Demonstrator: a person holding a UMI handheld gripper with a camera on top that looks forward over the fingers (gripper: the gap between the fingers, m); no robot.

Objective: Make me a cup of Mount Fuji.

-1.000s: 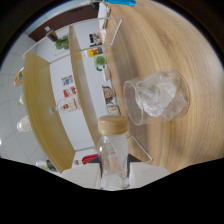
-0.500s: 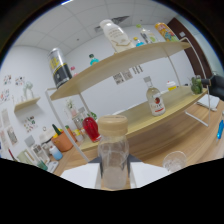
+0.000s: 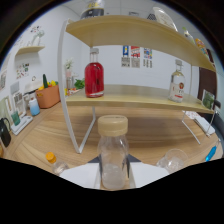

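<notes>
A clear plastic bottle [image 3: 112, 162] with a beige cap [image 3: 112, 125] stands upright between my fingers, and my gripper [image 3: 113, 176] is shut on its lower body. The white fingers [image 3: 80, 176] show at either side of it. A clear glass cup [image 3: 172, 161] sits on the wooden table just right of the bottle. Beyond them, a red liquid bottle [image 3: 94, 77] and a clear bottle with a red label [image 3: 176, 85] stand on the lower board of a wooden shelf [image 3: 135, 97].
The shelf's white leg [image 3: 75, 135] comes down to the table just left of the bottle. A small orange cap [image 3: 50, 157] lies to the left. An orange planter [image 3: 48, 95] and a pale blue bottle [image 3: 33, 106] stand far left. A blue object [image 3: 211, 152] lies at the right.
The view has swung from a tilted look down at the glass to a level look at the shelf. The bottle has stayed held between the fingers throughout.
</notes>
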